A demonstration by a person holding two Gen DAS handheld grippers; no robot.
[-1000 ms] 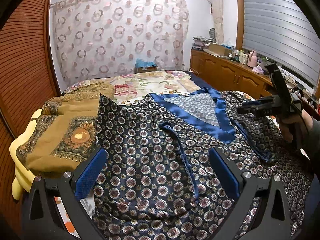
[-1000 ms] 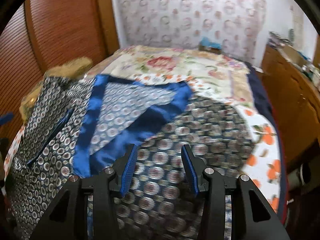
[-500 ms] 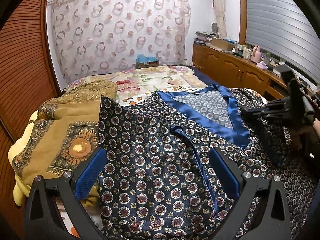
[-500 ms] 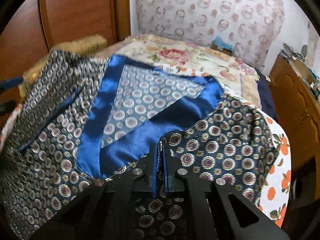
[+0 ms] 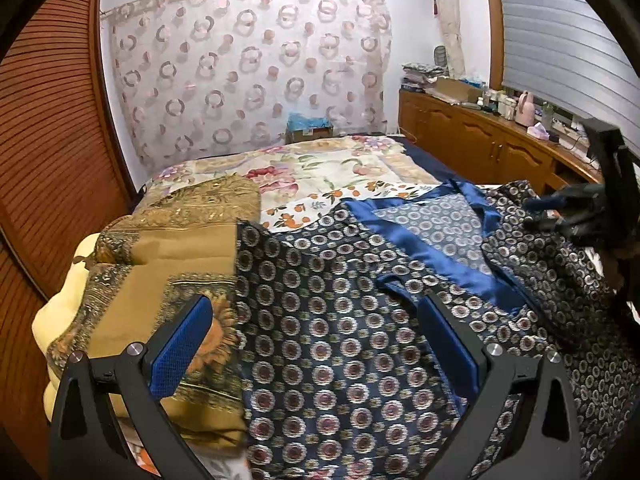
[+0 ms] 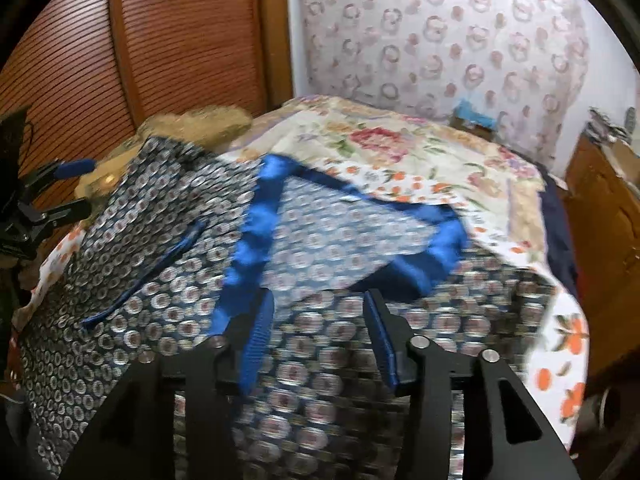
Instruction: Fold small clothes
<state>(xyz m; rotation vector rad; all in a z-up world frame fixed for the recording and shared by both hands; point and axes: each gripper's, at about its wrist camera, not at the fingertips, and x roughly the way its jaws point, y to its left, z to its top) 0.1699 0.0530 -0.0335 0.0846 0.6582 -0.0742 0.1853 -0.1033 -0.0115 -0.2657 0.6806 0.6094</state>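
The robe (image 5: 340, 320) lies spread face-up on the bed (image 5: 320, 164), dark blue with a ring pattern and a shiny blue collar band (image 5: 432, 248) that opens in a V just ahead of the right claw (image 6: 318, 312). Nothing about it looks folded yet: both front panels are laid out flat, the neckline shows the paler inside of the cloth, and a thin blue tie (image 6: 140, 280) trails across the left panel.

The left claw (image 5: 316, 328) hangs over the near part of the robe with its blue fingers (image 5: 180, 348) spread wide and nothing between them; the cloth fills the space under and beyond it. To its left, a folded tan blanket (image 5: 168, 256) sits just beside the robe's edge, over a pale yellow pillow (image 5: 60, 312).

The right claw is also parted, moderately, fingers (image 6: 256, 340) above the right front panel and gripping nothing (this view is smeared by motion, so whether the tips touch the fabric cannot be told). Beyond it lies the collar, then the flowered bedspread (image 6: 380, 144).

Judging by this, the task is at its very start: the garment is arranged, perhaps smoothed, but every fold remains. A sensible first step would be to take one side edge and bring it across toward the middle.
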